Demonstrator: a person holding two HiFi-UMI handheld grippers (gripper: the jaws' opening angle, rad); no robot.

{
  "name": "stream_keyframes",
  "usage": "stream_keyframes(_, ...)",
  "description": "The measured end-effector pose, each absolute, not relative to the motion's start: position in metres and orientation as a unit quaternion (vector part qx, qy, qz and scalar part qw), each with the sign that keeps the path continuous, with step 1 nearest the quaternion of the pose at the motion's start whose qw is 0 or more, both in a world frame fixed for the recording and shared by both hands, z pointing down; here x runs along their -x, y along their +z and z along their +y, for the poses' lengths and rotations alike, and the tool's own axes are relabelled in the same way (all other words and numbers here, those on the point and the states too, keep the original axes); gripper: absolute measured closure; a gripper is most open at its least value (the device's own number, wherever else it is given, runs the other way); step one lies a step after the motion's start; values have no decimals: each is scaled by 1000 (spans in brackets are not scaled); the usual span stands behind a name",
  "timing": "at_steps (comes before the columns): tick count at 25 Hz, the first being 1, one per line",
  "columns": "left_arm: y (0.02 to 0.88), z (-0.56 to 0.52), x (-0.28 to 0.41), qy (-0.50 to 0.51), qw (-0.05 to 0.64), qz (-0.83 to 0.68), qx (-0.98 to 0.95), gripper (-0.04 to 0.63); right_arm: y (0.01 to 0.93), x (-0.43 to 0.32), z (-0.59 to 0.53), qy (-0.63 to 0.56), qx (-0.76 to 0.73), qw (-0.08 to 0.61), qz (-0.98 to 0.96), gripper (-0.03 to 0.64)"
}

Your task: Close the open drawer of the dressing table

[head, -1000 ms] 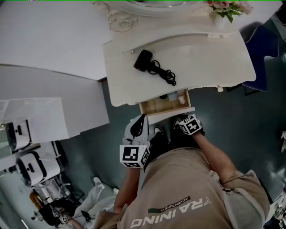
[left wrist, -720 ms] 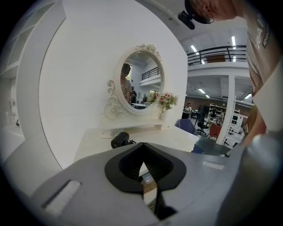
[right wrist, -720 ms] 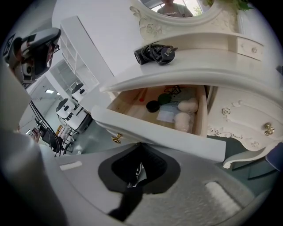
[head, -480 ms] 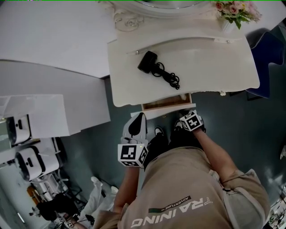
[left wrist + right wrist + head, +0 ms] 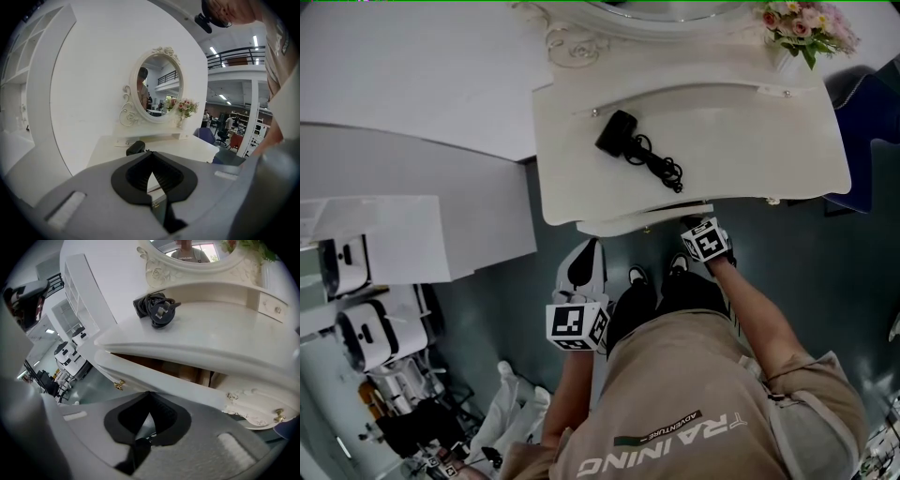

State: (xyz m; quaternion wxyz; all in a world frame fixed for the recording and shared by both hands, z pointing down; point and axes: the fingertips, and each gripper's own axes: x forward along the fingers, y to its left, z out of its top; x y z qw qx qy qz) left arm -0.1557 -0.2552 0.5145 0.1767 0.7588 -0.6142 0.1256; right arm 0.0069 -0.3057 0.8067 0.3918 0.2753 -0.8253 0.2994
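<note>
dressing table (image 5: pixel 722 141) hides drawer (image 5: pixel 154 376) inside fr above; right gripper (image 5: pixel 149 393) jaws closed.

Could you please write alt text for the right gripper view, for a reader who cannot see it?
The right gripper, jaws shut and empty, points close up at the white drawer front. The drawer is almost closed, with a strip of wooden interior showing above its front. A black plug with a coiled cord lies on the dressing table.
</note>
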Motion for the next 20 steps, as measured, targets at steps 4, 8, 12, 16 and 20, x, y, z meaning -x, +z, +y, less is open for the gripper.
stream_keyframes(4,520,-255,154,132,185,-608,-761,577,806,-8,-321,308,-292,379,-822,614)
stream_keyframes(8,525,-259,150,130,190,-603,-764,577,805,-10,-338,327,-315,354,-818,614)
stream_keyframes(12,524,-257,142,132,188,-593,-771,577,803,-17,-350,324,-336,342,-816,614)
stream_keyframes(16,526,-256,149,136,191,-597,-767,577,802,-15,-361,336,-358,315,-812,614)
stream_keyframes(20,525,-256,156,137,193,-601,-763,577,801,-14,-367,343,-379,290,-809,614)
